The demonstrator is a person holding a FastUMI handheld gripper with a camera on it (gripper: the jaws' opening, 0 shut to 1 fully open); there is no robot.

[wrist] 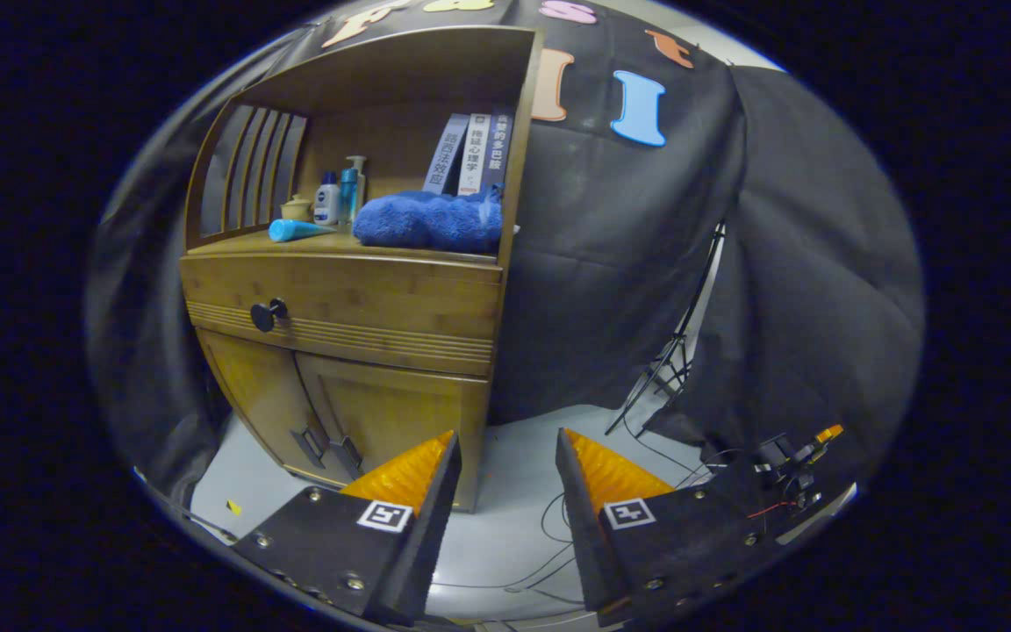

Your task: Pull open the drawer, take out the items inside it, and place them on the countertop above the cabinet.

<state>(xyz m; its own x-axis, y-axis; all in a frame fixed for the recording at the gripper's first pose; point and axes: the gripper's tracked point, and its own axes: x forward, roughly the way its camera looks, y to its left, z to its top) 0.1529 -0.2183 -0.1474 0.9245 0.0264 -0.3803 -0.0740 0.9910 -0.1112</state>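
Gripper (505, 452): two wedge-shaped fingers (400, 478), each tapering toward a narrow tip, inner faces ribbed with fine ridges. Each finger sits on a flat angular mounting plate (330, 549) fastened with round-headed screws (350, 581). One square black-and-white fiducial marker (384, 515) on each plate, just behind the ribbed pad. Fingers stand apart, nothing between them.

wooden cabinet (356, 351) standing well beyond the tongs (505, 474), off to their left, with the tongs spread apart and gripping nothing. drawer (343, 312) shut flush in the cabinet front, grooved along its lower edge, with a dark round knob (268, 313) near its left end. countertop (330, 247) directly above the drawer, under an arched hutch, already carrying a blue towel (429, 221), bottles and books.
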